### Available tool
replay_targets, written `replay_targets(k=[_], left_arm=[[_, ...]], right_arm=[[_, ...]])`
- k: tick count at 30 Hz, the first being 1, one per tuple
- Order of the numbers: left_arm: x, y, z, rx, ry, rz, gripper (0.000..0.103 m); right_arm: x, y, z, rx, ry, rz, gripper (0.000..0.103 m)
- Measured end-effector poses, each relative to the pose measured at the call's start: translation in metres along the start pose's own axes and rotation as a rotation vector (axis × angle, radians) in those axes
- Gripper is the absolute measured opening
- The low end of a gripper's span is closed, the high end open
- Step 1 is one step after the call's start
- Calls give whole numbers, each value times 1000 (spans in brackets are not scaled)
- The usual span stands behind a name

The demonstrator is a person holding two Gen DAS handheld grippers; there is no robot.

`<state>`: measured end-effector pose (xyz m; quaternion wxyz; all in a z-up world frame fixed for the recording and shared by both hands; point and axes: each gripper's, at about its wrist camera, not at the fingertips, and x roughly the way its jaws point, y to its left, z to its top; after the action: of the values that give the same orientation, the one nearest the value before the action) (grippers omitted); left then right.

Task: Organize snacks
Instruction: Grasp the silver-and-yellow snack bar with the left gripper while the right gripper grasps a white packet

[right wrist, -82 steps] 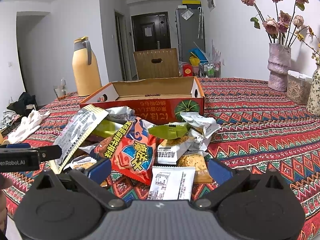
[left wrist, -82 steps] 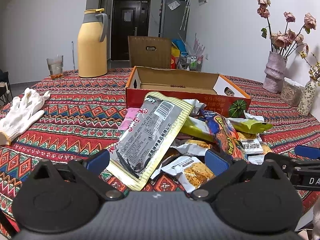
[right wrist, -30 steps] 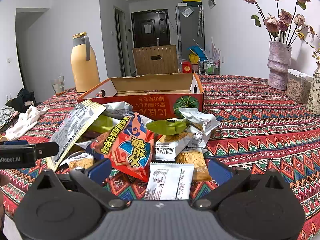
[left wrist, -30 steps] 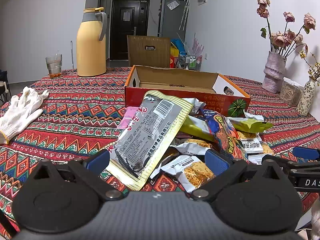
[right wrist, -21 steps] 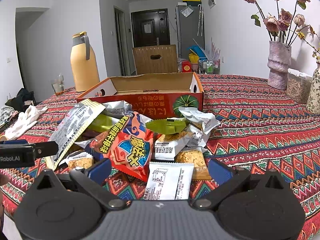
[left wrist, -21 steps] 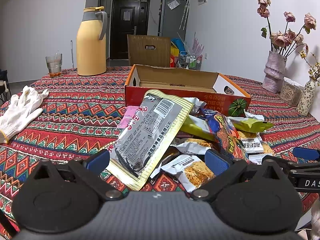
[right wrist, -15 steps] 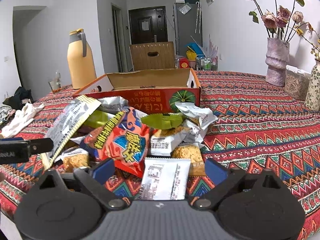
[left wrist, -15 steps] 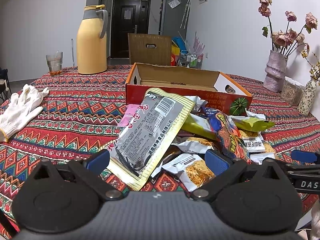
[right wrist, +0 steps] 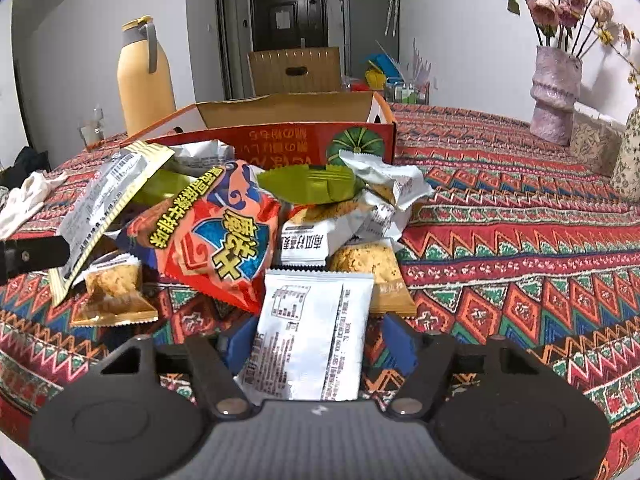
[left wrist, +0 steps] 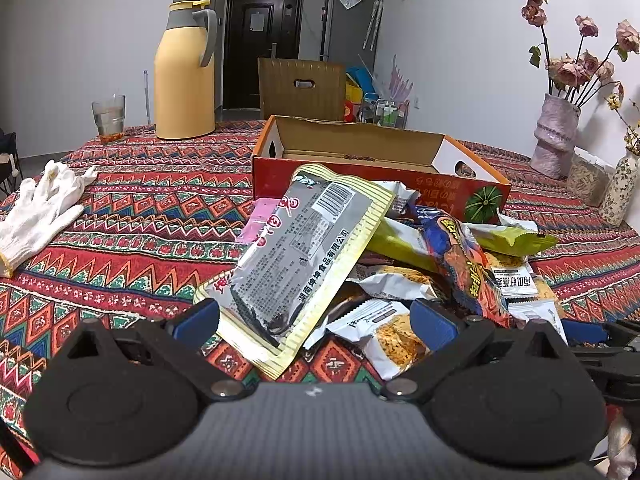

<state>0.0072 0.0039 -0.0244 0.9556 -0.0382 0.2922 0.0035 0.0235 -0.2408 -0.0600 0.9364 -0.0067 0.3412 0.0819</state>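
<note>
Right tool (right wrist: 318,346) closing around a white snack packet (right wrist: 310,332)
Its pads are not yet clearly pressing the packet; left tool (left wrist: 314,320) hangs wide open, empty, over the tabletop (left wrist: 132,240).

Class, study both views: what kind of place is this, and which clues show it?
Probably a home dining area: a patterned tablecloth with a yellow thermos jug, a vase of dried flowers, and a fridge beside a dark door.

We see both views lit evenly by soft indoor light, with no hard shadows on the patterned tablecloth (left wrist: 132,240). Fisheye bending curves the walls and darkens the corners. The silver snack wrapper (right wrist: 316,332) shows mild sheen. The right view looks slightly softer, while the far doorway (left wrist: 260,40) stays dim.
</note>
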Motion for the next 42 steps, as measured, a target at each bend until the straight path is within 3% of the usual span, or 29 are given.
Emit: replay_targets(k=[2,6,13,21,29,37,42], left_arm=[[1,0,0,1,3,1,103],[3,0,0,2,8,5,103],[7,6,4,11,3,23,103],[28,10,21,126,8,63,103],[64,11,38,203,63,-5,103],[89,22,34,153,148,-29,103],[85,24,34,154,149,-68,73]], right_arm=[[0,2,-1,-11,-5,-2,55],[-2,2,-2,-18,-15,2,45],[-18,-1,1,-16,-70,5,45],[-27,-14,10,20,-123,-21,45],[-20,-20,13,44,-116,-42,45],[-12,-24,14,54,-105,-43,45],[-10,-24,14,55,-102,-38,45]])
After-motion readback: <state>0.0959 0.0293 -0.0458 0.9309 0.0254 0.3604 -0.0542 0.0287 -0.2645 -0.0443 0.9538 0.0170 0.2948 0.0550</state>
